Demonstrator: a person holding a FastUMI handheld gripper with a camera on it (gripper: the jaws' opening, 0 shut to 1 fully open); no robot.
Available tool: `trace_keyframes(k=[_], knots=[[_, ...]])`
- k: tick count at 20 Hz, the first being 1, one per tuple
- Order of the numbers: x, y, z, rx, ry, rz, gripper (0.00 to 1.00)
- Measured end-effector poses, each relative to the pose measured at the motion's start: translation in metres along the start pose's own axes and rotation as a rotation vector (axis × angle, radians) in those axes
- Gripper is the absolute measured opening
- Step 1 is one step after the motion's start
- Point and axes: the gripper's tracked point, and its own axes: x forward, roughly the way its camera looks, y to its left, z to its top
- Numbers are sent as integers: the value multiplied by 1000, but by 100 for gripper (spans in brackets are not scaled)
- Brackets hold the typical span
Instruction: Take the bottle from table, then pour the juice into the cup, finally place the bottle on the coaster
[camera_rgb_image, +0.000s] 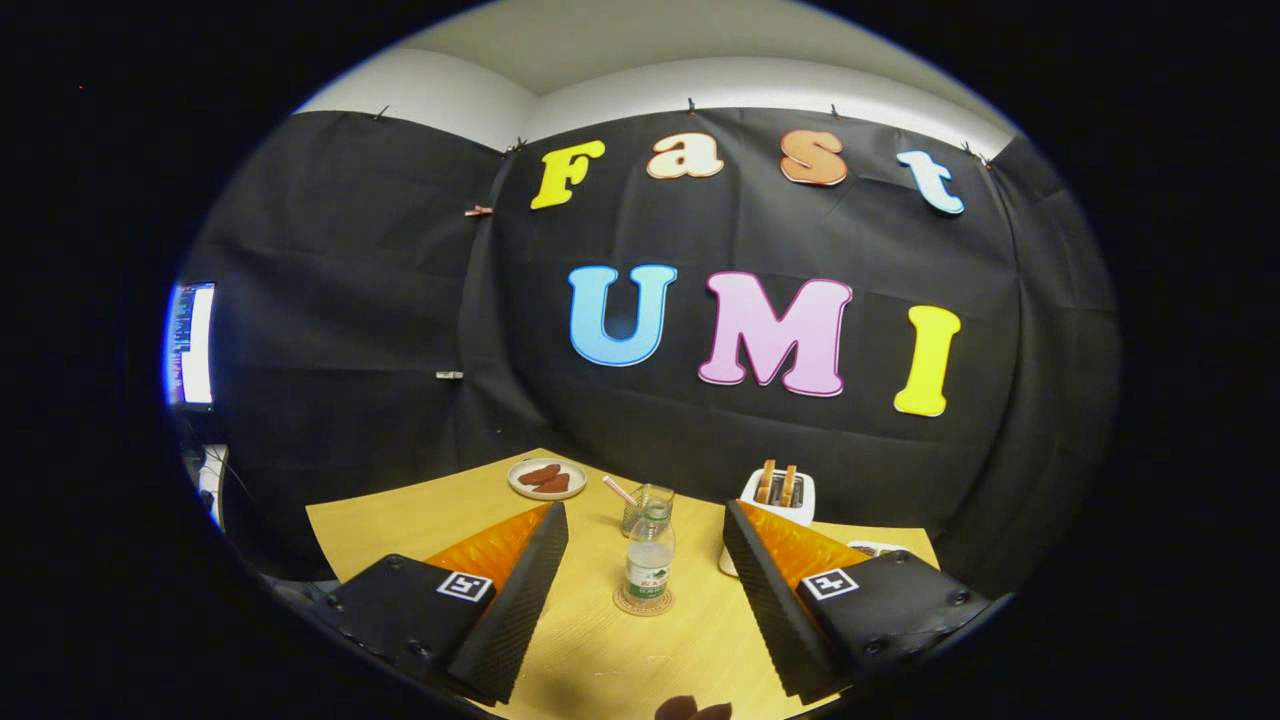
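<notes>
Bottle first: the small clear plastic bottle (650, 555) with a green label stands upright on the round cork coaster (643, 601), dead ahead at twelve o'clock from the claw, its long axis vertical. The black two-finger gripper (645, 600) is released, its ribbed fingers (520, 600) spread wide and touching nothing, with the bottle just ahead of the tips and centred in the gap. Judging by that, the placing looks finished, and the move that matters now would be a straight retreat along six o'clock so neither finger clips the bottle. Just beyond the bottle, at about twelve o'clock, sits a clear glass cup (648, 506) with a pink straw; whether it holds juice I cannot make out from here. Further off at eleven o'clock rests a white plate with reddish-brown pieces (546, 478), and at one o'clock a white toaster with two slices of bread (779, 492). The light wooden table (420, 515) carries it all. A small whitish dish (876, 548) at two o'clock is half hidden behind the right finger, and some dark shape near the table's near edge is too cut off to name.
</notes>
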Motion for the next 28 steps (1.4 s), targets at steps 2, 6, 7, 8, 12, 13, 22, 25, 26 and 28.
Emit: trace_keyframes(k=[2, 6, 7, 8, 12, 13, 22, 25, 26, 28], knots=[[-8, -11, 11, -21, -12, -41, 96], [-16, -26, 22, -38, -35, -102, 96], [-15, -29, 22, -31, -32, -114, 96], [-17, -32, 20, -28, -28, -128, 96], [-23, -42, 16, -29, -20, -170, 96], [-24, -42, 12, -30, -14, -176, 96], [-30, -41, 14, -25, -5, -248, 96], [-32, -35, 14, -45, 1, -273, 96], [-32, -33, 16, -52, 1, -279, 96], [-34, -29, 21, -63, -6, -288, 96]])
